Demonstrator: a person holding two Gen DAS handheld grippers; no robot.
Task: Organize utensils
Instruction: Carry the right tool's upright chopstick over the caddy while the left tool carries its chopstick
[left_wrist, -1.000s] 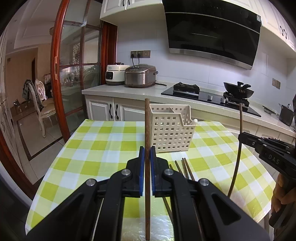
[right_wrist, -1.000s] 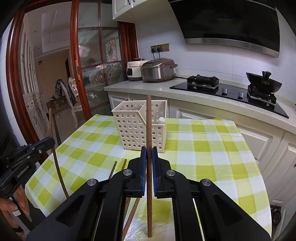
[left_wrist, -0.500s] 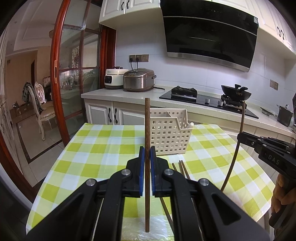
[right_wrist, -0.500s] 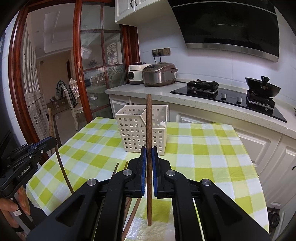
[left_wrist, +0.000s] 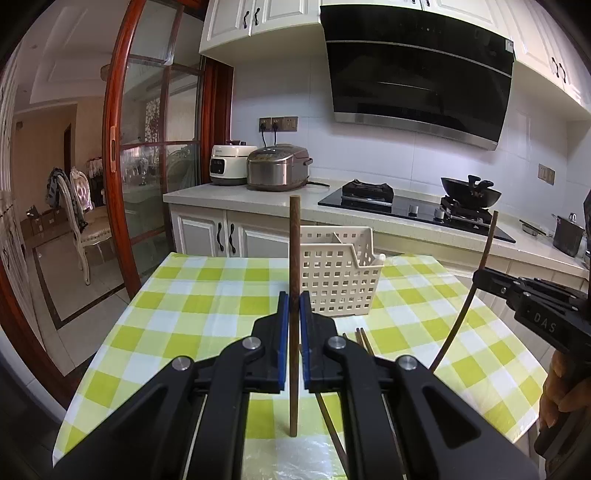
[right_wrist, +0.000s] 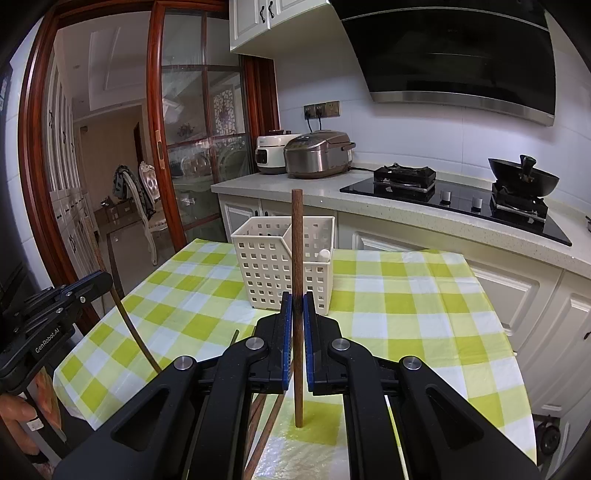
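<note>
Ahead of you the table wears a green-and-white checked cloth, and the white perforated basket stands upright toward its far side, with a divider inside and something small and white showing at its right rim; what that is cannot be told. Behind it runs the counter with two cookers, a hob and a wok, and to the left a glass door with a wooden frame. Nothing stands between your grippers and the basket. A few loose chopsticks lie flat on the cloth just in front of you, pointing roughly toward the basket and partly hidden under the gripper bodies. Your left gripper is clamped narrow on a brown chopstick: the stick is pinched between the blue pads and stands upright, its top against the basket's left edge in that view, its lower end hanging free just above the cloth. Your right gripper is likewise closed tight on a second stick, also vertical, crossing in front of the basket. In each wrist view the other gripper shows at the frame's edge with its stick bowed by the lens.
</note>
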